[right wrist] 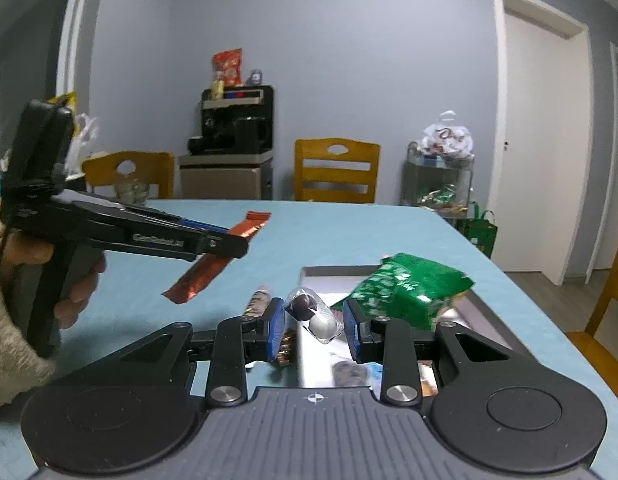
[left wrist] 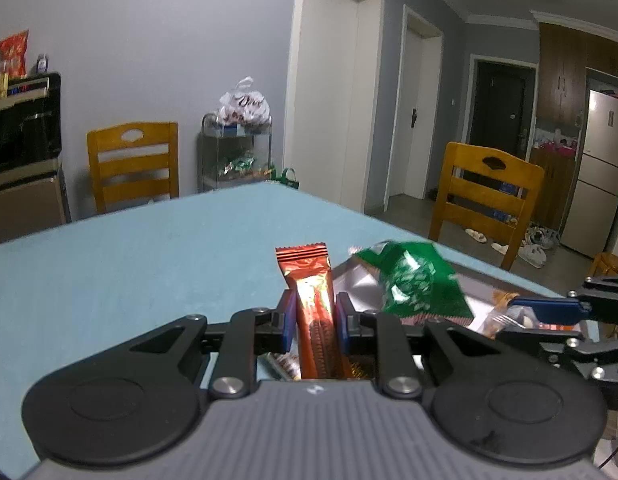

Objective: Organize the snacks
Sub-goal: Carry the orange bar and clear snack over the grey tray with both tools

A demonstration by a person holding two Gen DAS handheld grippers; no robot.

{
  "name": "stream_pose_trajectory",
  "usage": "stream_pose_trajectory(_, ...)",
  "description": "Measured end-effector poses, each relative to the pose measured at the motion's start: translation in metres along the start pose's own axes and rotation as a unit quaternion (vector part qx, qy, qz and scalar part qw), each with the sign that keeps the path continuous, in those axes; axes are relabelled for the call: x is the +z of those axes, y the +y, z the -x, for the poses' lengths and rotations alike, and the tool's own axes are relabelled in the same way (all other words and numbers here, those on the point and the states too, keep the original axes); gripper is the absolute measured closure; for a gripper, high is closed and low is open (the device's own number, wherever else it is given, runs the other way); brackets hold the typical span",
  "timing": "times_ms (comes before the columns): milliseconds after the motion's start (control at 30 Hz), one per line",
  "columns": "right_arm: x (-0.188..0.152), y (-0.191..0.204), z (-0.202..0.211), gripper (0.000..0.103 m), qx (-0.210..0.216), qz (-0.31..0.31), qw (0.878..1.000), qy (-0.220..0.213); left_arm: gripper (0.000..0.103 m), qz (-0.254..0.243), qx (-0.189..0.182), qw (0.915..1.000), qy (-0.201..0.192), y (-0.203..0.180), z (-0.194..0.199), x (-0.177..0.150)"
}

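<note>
The left gripper [left wrist: 313, 316] clamps a red bar [left wrist: 315, 312]; the right gripper [right wrist: 313, 320] pinches a clear candy pack [right wrist: 315, 314] above the tray [right wrist: 493, 320]. Both snacks seem mid-transfer; next they need sorted placement beside the green bag [right wrist: 405, 292].

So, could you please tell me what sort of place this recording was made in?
Most likely the dining area of a home: a table with a blue cloth, wooden dining chairs around it, and a refrigerator and scattered shoes near a dark door.

"Dove" on the white bag [left wrist: 245, 106]
</note>
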State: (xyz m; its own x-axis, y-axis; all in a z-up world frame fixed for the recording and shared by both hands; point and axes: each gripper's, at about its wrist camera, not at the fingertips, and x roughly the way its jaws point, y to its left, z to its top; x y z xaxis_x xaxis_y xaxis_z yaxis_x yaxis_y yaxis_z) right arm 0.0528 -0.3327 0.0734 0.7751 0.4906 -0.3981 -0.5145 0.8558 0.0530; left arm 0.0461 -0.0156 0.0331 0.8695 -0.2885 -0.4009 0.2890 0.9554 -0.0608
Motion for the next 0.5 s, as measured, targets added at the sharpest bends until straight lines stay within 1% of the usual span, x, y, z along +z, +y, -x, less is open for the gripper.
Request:
stream_pose_trajectory(200, 0.003, -0.02, 0.004, 0.07, -0.012, -0.018, 1.0, -0.009, 0.086, -0.005, -0.011, 0.9998, -0.015, -0.022, 0.001, 0.015)
stream_pose_trajectory(500, -0.003, -0.04, 0.003, 0.07, -0.035, -0.031, 0.999, -0.007, 0.086, -0.011, -0.044, 0.9982, -0.04, -0.065, -0.017, 0.035)
